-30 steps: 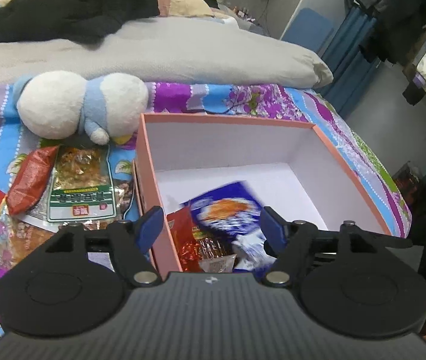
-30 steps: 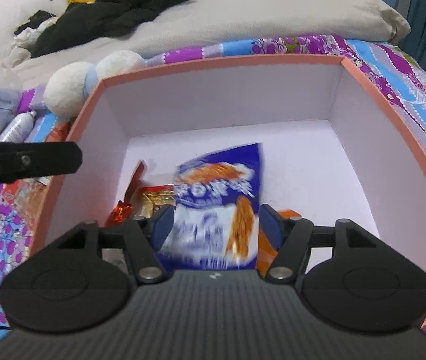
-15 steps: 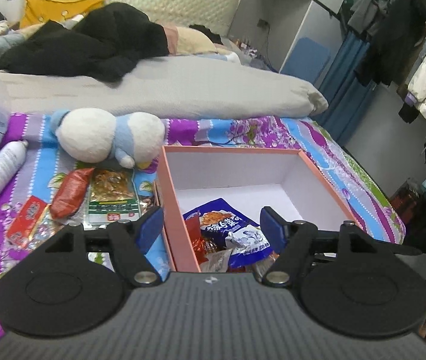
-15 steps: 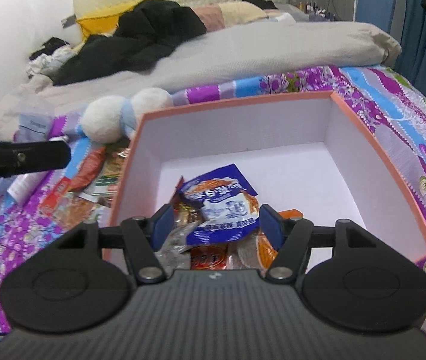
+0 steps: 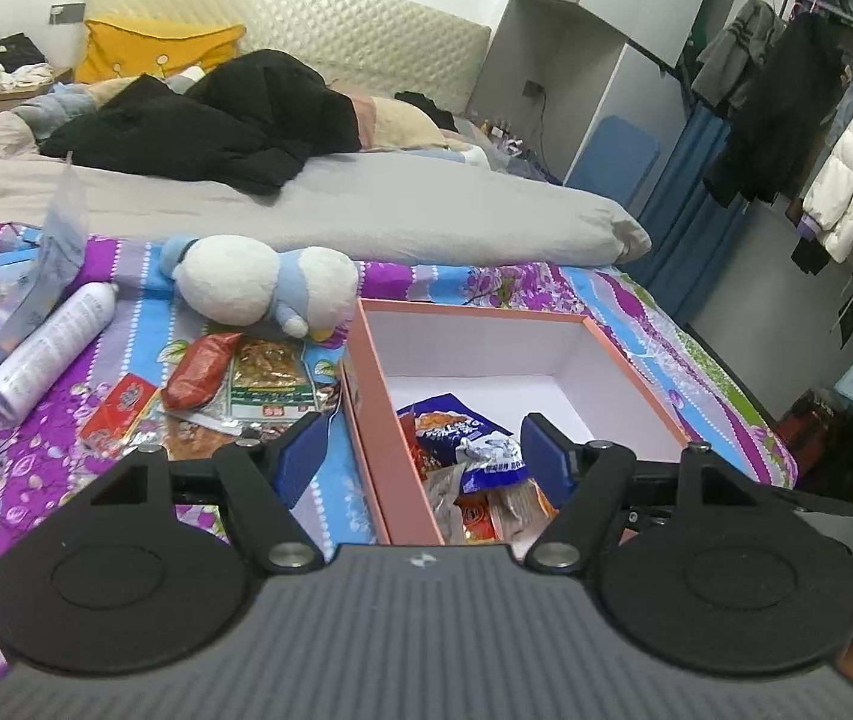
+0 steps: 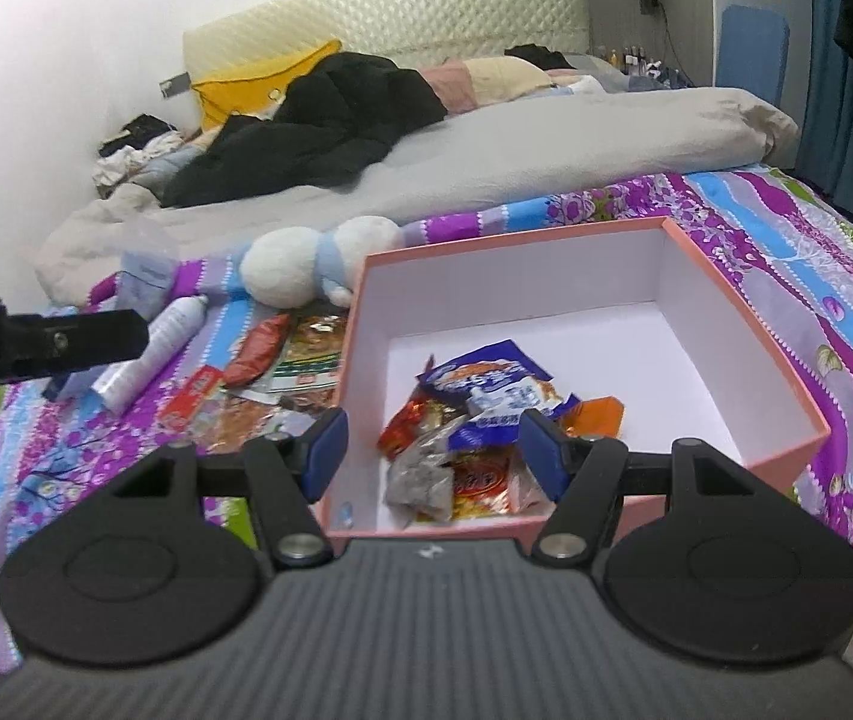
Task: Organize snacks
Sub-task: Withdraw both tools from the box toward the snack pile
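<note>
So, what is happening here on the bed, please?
A person is sorting snacks into a pink box on the bed. A blue packet and several others already lie in the box. More packets wait on the cover beside it, near a plush toy. The left gripper and right gripper both hover with jaws open, holding nothing.

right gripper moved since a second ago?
Yes. The right gripper has pulled up and back from the pink box; the box now looks smaller and the blue snack bag lies clear of it.

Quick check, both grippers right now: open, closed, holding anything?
Left gripper: open, holding nothing, above the box's left wall.
Right gripper: open, holding nothing, above the snack pile in the box.
</note>
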`<state>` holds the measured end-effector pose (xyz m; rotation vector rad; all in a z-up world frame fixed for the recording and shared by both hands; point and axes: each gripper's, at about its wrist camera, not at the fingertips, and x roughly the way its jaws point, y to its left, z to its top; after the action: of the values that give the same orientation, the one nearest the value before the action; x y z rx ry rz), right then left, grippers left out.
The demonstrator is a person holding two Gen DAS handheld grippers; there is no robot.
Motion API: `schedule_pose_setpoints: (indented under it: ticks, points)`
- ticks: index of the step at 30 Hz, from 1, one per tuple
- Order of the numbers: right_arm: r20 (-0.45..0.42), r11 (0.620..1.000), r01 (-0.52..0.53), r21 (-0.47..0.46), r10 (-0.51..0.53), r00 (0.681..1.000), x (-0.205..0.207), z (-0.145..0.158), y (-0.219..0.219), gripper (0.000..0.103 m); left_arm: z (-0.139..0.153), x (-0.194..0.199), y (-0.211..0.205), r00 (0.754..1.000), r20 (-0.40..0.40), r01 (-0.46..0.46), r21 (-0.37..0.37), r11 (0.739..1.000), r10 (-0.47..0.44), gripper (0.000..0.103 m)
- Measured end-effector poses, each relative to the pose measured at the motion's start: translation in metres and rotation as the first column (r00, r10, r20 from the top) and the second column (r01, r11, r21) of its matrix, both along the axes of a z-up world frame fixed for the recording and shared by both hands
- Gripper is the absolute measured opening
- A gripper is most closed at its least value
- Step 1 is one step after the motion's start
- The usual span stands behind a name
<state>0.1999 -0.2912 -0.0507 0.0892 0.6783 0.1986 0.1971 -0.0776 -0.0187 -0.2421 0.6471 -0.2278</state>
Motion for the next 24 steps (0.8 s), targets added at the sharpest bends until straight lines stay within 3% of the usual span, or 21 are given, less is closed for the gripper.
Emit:
schedule_pose_setpoints:
  ticks: [12, 19, 24]
  points:
    - [0.052, 0.998, -0.06, -0.002, 0.06, 0.997, -0.051, 0.006, 0.029, 0.065, -0.004, -0.075, 0.029, 0.998, -0.006, -0.055, 0.014, 0.998, 0.055, 0.076]
    - [0.056, 0.994, -0.112, 0.008, 0.111, 0.992, -0.072, 0.003, 0.056, 0.067, -0.006, -0.104, 0.049, 0.994, -0.01, -0.108, 0.034, 0.994, 0.108, 0.087]
    - [0.082, 0.988, -0.151, 0.008, 0.15, 0.985, -0.087, 0.004, 0.072, 0.073, -0.011, -0.116, 0.061, 0.99, -0.031, -0.138, 0.063, 0.988, 0.14, 0.095]
